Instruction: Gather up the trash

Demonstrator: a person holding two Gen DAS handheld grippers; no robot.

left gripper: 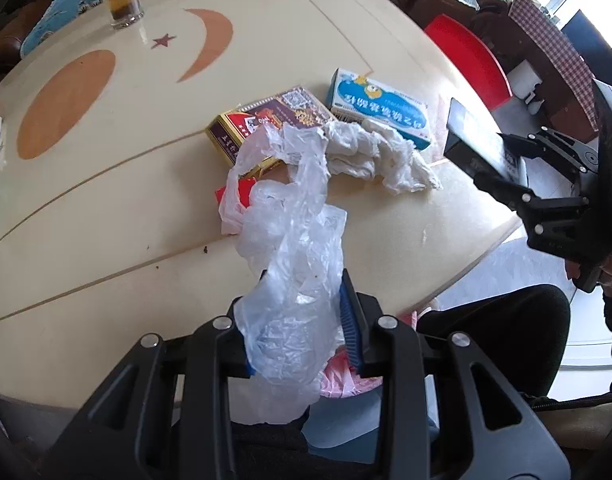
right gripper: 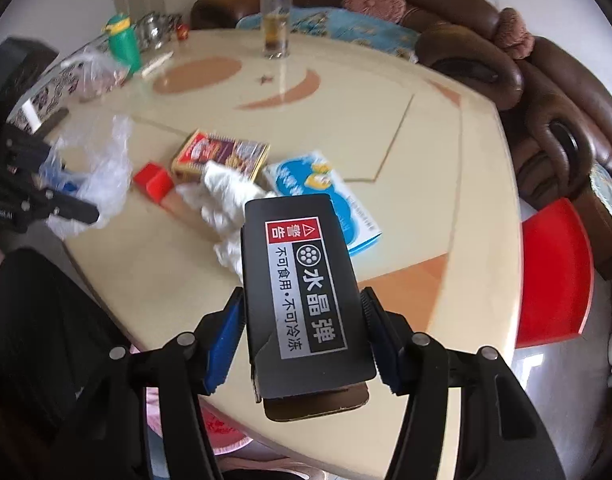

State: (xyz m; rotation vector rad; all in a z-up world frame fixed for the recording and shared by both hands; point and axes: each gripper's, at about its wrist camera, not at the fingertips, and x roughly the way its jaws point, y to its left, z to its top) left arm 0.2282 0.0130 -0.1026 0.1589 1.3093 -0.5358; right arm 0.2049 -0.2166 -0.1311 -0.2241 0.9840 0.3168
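Trash on both sides: a crumpled clear plastic bag [left gripper: 294, 280] pinched in the left tool [left gripper: 302, 312], a black printed carton [right gripper: 306, 288] clamped in the right tool [right gripper: 302, 320], both above the cream tabletop's [left gripper: 106, 208] near edge.

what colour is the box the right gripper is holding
Black box, with a white and red warning label; clearest in the right wrist view.

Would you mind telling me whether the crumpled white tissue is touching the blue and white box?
Touching. In the left wrist view the crumpled white tissue lies over the near edge of the blue and white box, covering part of it.
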